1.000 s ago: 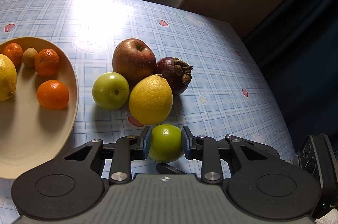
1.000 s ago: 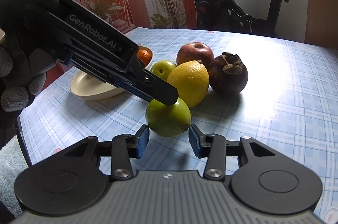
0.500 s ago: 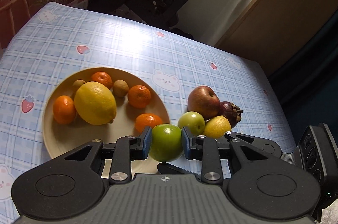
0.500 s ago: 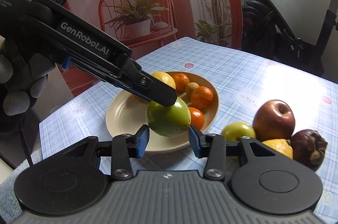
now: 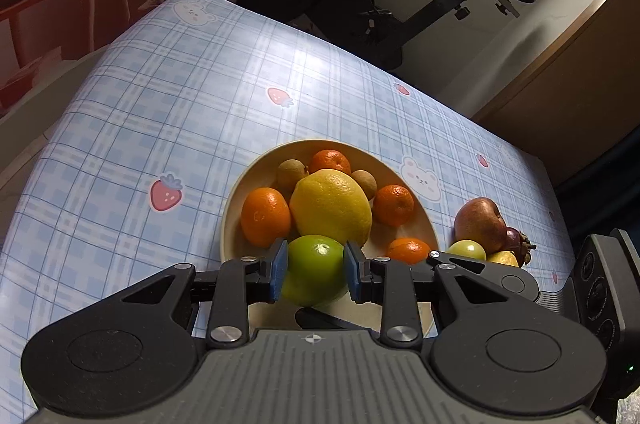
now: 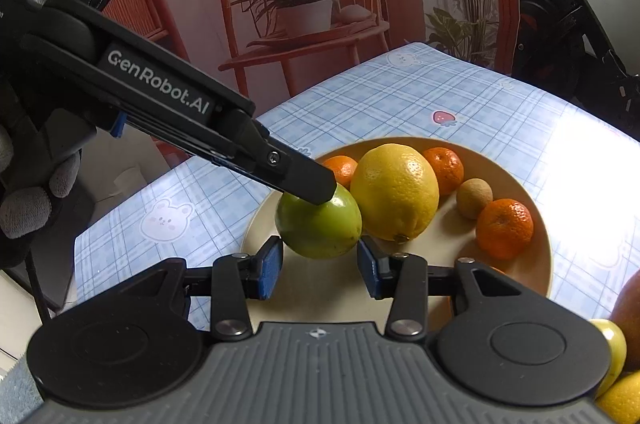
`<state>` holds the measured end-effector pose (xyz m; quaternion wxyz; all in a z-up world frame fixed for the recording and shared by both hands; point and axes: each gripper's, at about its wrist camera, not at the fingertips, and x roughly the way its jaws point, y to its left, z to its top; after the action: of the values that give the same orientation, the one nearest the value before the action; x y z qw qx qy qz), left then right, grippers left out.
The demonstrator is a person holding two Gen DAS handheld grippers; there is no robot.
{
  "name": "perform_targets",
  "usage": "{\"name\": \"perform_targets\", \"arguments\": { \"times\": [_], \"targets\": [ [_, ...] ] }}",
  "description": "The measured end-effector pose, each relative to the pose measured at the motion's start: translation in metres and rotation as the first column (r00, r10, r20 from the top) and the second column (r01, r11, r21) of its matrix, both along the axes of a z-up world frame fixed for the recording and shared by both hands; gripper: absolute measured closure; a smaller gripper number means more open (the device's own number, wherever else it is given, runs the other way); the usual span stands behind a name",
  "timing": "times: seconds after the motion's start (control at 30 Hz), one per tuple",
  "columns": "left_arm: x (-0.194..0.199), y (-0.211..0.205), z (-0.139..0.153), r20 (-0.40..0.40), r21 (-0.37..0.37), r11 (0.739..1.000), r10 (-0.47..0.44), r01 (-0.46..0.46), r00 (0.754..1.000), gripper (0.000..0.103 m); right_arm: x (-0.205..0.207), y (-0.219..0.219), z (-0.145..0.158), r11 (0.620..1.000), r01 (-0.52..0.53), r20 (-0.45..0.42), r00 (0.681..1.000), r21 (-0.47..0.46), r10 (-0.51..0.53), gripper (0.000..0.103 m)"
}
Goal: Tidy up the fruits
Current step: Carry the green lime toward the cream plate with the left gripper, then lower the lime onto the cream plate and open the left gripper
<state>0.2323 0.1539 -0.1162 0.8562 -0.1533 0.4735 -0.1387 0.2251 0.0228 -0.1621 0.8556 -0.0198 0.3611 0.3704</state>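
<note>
plate near edge bare | big lemon and oranges crowd the rest

The left gripper is clamping a green apple over the plate's near rim, just before a lemon lying among oranges.

Right wrist view: red apple, small green fruit and small lemon are cut by the right edge. Left wrist view: mangosteen sits mostly behind that apple; plate near rim is hidden by gripper body.
</note>
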Motion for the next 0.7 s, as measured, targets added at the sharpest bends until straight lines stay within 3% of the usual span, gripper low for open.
{"name": "perform_targets", "arguments": {
  "times": [0.37,0.7],
  "targets": [
    [0.002,0.019,-0.009,0.008,0.034,0.999,0.037,-0.037,0.999,0.071,0.014,0.026,-0.010,0.999,-0.021,-0.006,1.000,-0.047,0.021,0.059],
    [-0.001,0.006,-0.004,0.036,0.112,0.993,0.023,-0.027,0.999,0.071,0.008,0.012,-0.006,1.000,-0.001,-0.031,1.000,-0.012,0.001,0.058]
  ]
}}
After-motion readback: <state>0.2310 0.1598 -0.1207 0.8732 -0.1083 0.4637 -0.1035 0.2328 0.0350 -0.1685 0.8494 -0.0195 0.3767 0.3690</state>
